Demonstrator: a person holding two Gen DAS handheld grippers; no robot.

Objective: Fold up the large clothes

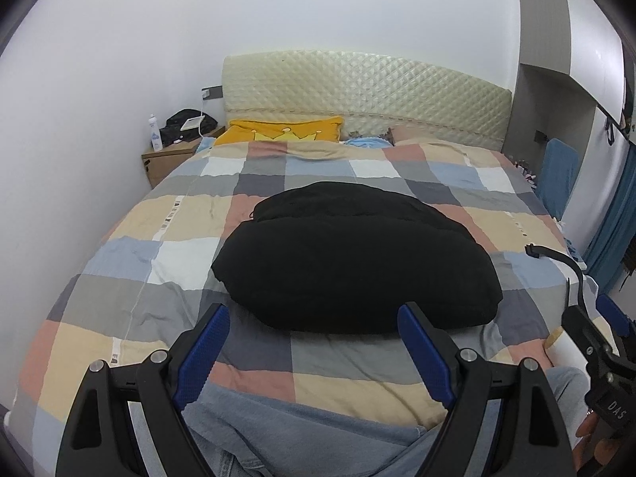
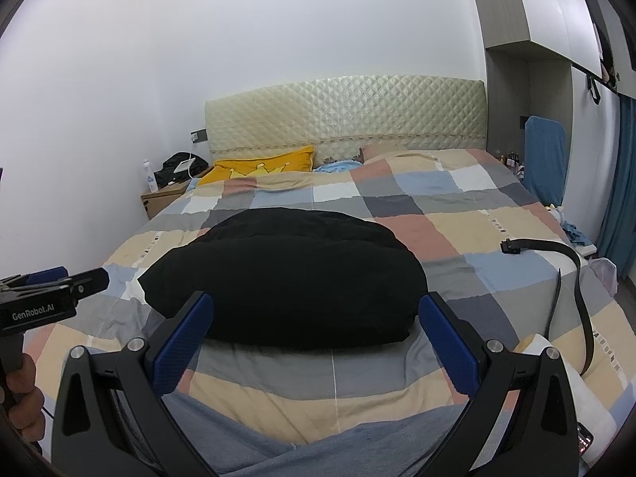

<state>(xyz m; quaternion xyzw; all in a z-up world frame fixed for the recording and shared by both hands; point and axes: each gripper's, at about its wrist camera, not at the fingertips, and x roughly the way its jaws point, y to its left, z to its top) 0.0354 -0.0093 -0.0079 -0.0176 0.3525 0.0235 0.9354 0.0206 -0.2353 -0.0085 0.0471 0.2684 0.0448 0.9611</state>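
Note:
A black garment [image 1: 353, 254] lies folded in a thick bundle on the checked bedspread [image 1: 167, 214]; it also shows in the right wrist view [image 2: 286, 278]. My left gripper [image 1: 314, 318] is open and empty, held above the bed's near edge, just short of the bundle. My right gripper [image 2: 316, 306] is open and empty too, at the bundle's near edge. Each gripper shows at the side of the other's view, the right one [image 1: 596, 338] and the left one [image 2: 51, 290].
A black belt [image 2: 572, 278] lies on the bed's right side. A yellow pillow [image 1: 282, 131] and the quilted headboard [image 1: 365, 91] are at the far end. A nightstand [image 1: 171, 155] with a bottle and bag stands far left. Grey-blue cloth [image 1: 302, 441] lies below me.

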